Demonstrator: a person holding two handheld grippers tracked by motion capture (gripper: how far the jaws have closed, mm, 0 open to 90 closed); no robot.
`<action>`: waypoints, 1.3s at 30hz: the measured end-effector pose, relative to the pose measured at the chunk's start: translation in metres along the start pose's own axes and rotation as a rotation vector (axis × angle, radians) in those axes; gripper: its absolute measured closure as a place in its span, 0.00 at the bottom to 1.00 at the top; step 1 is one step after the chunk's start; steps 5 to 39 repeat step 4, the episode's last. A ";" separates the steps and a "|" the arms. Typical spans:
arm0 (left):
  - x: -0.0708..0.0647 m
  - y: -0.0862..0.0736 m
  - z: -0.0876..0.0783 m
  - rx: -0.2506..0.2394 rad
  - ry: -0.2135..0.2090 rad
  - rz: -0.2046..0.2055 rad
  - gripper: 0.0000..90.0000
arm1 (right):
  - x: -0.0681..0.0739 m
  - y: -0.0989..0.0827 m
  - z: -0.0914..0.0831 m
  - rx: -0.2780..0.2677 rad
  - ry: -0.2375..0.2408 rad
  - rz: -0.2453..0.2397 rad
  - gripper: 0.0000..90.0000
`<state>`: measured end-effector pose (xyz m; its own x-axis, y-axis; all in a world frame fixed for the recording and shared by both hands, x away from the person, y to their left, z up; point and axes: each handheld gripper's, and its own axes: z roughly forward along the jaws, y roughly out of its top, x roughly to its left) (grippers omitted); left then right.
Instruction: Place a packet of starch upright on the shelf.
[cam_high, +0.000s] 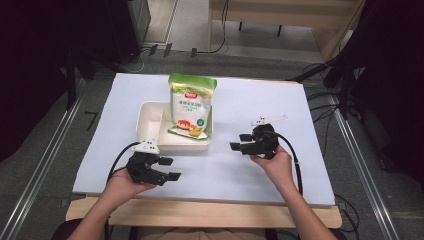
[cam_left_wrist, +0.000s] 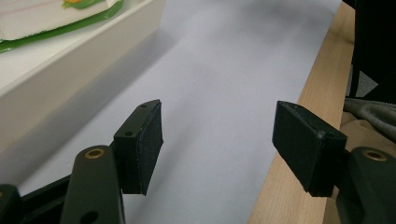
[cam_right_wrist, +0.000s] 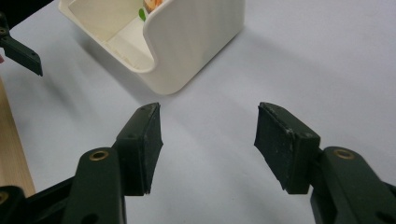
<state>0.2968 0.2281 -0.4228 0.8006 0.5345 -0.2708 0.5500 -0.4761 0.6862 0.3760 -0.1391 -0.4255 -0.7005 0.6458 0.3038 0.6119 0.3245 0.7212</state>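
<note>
Left gripper (cam_high: 169, 169) hovering near table's front edge, jaws spread, gripping nothing. Right gripper (cam_high: 242, 142) hovering beside tray, jaws spread, also gripping nothing. Beyond both: green-and-white pouch (cam_high: 191, 106) leaning upright inside white tray (cam_high: 148, 121). Risk: pinching pouch's top edge likely tipping pouch or dragging light tray across white sheet (cam_high: 250, 170).

Lab or recording room. Wooden table (cam_high: 210, 212) topped by a white sheet (cam_high: 260, 165), metal rails (cam_high: 42, 160) along both sides, black stands (cam_high: 345, 80) around it. Cables (cam_high: 210, 50) run over grey carpet (cam_high: 380, 190).
</note>
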 end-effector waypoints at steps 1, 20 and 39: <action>0.000 0.000 0.000 0.000 0.000 0.000 0.38 | -0.001 0.000 0.001 0.002 0.004 0.003 0.46; 0.000 0.000 0.000 0.003 0.004 -0.003 0.38 | -0.002 0.000 0.002 0.013 -0.001 -0.002 0.46; 0.000 0.000 0.000 0.003 0.004 -0.003 0.38 | -0.002 0.000 0.002 0.013 -0.001 -0.002 0.46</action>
